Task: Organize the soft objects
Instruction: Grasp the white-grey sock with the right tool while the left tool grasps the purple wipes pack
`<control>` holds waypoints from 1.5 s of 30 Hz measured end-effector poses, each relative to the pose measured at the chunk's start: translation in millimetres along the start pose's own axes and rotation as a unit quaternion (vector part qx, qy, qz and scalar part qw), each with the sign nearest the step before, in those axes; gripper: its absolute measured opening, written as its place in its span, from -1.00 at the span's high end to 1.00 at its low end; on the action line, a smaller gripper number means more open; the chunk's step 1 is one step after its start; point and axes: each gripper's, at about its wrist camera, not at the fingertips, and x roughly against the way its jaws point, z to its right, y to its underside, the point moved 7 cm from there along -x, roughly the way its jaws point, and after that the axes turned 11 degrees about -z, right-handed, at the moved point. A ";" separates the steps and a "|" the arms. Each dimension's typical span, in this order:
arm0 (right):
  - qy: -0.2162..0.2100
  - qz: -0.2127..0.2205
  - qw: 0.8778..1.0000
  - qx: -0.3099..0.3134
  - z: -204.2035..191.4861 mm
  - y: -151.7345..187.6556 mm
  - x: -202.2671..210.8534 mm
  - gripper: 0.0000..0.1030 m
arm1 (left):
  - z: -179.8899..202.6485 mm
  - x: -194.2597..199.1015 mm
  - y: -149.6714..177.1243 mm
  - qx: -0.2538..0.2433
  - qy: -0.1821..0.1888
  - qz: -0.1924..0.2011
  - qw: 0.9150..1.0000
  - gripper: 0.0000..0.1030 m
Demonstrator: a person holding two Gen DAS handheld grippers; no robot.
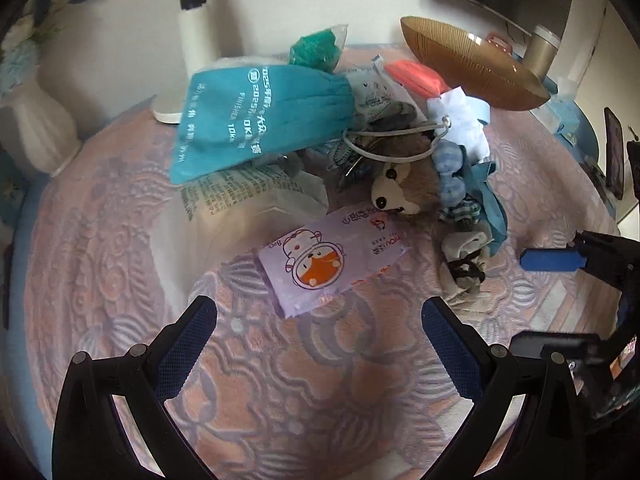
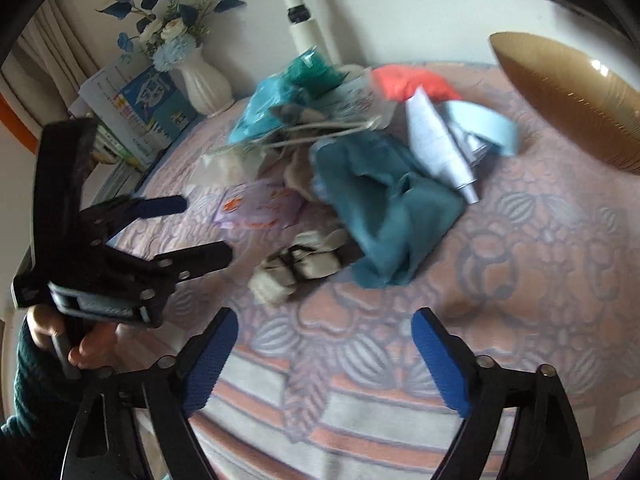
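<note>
two gripper sets, left gripper (image 1: 319,320) and right gripper (image 2: 325,332), gape empty near one plush dog (image 1: 394,194).

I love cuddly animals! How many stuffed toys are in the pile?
1 that I can see: a stuffed dog in the middle of the pile, just behind the purple tissue pack. More could be buried underneath.

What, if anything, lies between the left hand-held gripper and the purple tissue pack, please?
Nothing visible: only bare tablecloth lies between the open left hand-held gripper and the purple tissue pack, which sits just ahead of its fingertips.
</note>
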 end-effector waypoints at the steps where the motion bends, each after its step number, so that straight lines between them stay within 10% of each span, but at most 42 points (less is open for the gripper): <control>1: -0.021 -0.016 1.000 0.001 -9.6 1.5 -6.5 -0.45 | -2.7 -4.6 -2.7 -0.005 0.012 -0.007 1.000 -0.93; 12: -0.018 -0.022 1.000 -0.012 -32.2 -18.3 -32.2 -0.32 | 6.8 -21.7 -28.7 -0.028 0.048 0.015 0.998 -0.84; 21: 0.016 -0.008 1.000 0.012 -46.8 -24.6 -37.3 -0.01 | 11.1 -6.7 -8.9 -0.007 0.060 0.032 0.998 0.17; 34: 0.023 0.008 0.998 0.064 -29.8 12.9 14.4 -0.03 | 61.1 5.5 49.5 0.018 0.067 0.025 0.997 0.11; 38: 0.032 -0.012 0.998 0.061 -19.8 25.7 10.0 -0.28 | 70.0 -0.2 42.6 0.016 0.033 0.025 0.999 -0.32; 43: 0.015 -0.028 0.999 0.028 -3.8 41.9 3.6 -0.37 | 79.3 -5.6 35.2 0.002 0.011 0.027 1.000 -0.30; 45: 0.007 -0.022 1.000 0.015 1.3 48.1 7.1 -0.37 | 85.8 -5.2 33.9 -0.008 0.002 0.033 0.999 0.06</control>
